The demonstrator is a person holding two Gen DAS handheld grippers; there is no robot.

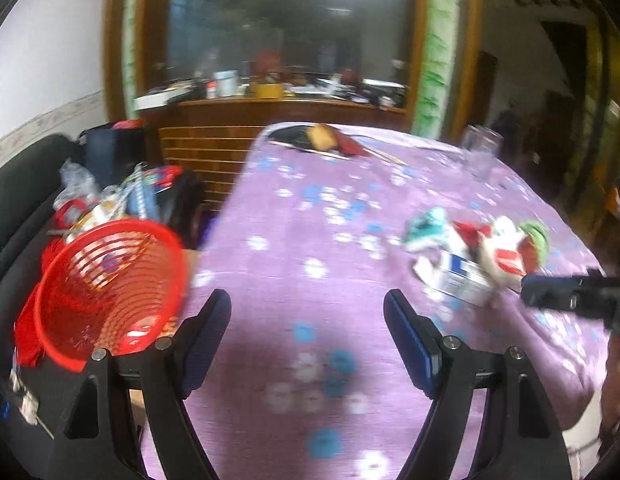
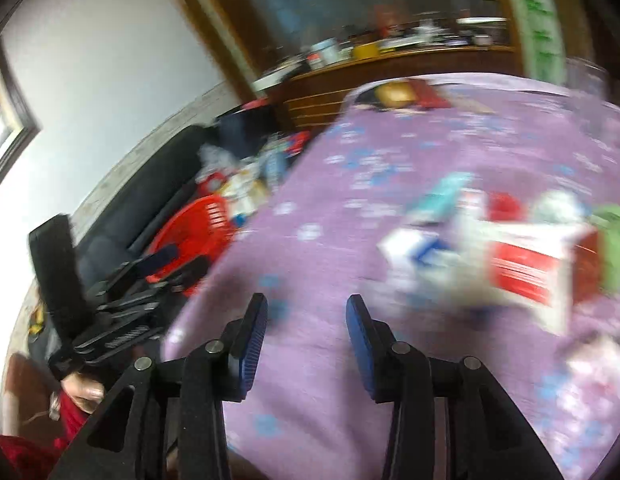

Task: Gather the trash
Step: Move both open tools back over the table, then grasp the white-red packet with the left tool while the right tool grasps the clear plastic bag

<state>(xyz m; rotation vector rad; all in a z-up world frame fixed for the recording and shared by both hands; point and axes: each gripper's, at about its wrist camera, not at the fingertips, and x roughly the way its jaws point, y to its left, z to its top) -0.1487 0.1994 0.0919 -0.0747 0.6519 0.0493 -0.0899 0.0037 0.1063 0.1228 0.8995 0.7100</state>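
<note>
Left wrist view: the left tongs (image 1: pixel 308 312) hang wide open over the purple flowered cloth of the counter (image 1: pixel 310 240), with nothing between the blue pads. A red slatted basket (image 1: pixel 110 288) sits tilted at the counter's left edge, its mouth turned toward the camera, in front of a heap of wrappers and bags (image 1: pixel 122 196) on a dark sofa (image 1: pixel 18 200). The trash pile (image 1: pixel 474 256) lies on the cloth to the right: a teal wrapper, red-and-white packets, a white-and-blue carton and a green piece, bunched together and touching. The right tongs (image 1: pixel 528 292) enter from the right edge, tip just beside the carton. A clear glass jar (image 1: pixel 480 148) stands near the far right edge; a dark plate with a bun-like item (image 1: pixel 322 138) rests at the far end.

Right wrist view: the right tongs (image 2: pixel 306 312) are partly open and empty, above bare cloth. The trash pile (image 2: pixel 510 256), heavily blurred, lies ahead and to the right, clear of the pads. The left tongs (image 2: pixel 166 264) appear at left beside the red basket (image 2: pixel 190 232), with a hand (image 2: pixel 84 394) below them.
</note>
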